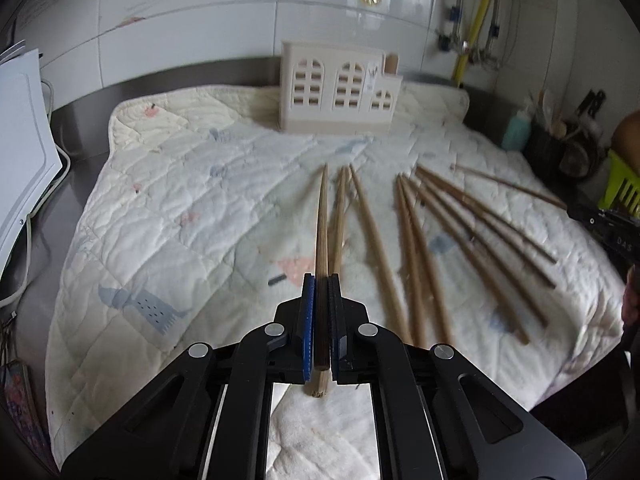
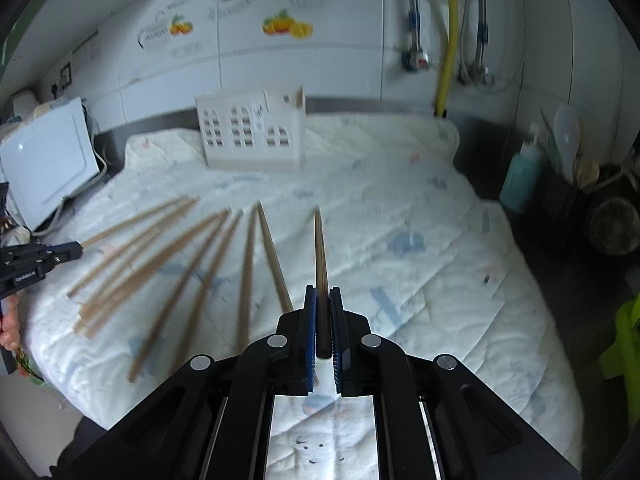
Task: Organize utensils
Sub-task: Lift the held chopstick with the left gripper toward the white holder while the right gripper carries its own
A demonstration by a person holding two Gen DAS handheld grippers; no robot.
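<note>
Close in, the left gripper [image 1: 320,312] is clamped on one wooden chopstick [image 1: 321,240], its tip pointing forward above the quilted mat [image 1: 168,208]. Likewise, the right gripper [image 2: 323,320] is clamped on one darker chopstick [image 2: 320,264], tip forward.

Beyond them, the loose chopsticks [image 1: 440,240] lie fanned on the mat, well apart from the holder; I count about ten, though blur and overlap make that uncertain. Farthest back, the cream house-shaped utensil holder [image 1: 340,96] stands upright near the tiled wall. A rounded wooden end shows above its right compartment, perhaps one piece already stored.

So the job looks barely begun: two chopsticks in hand, the rest left to collect.
</note>
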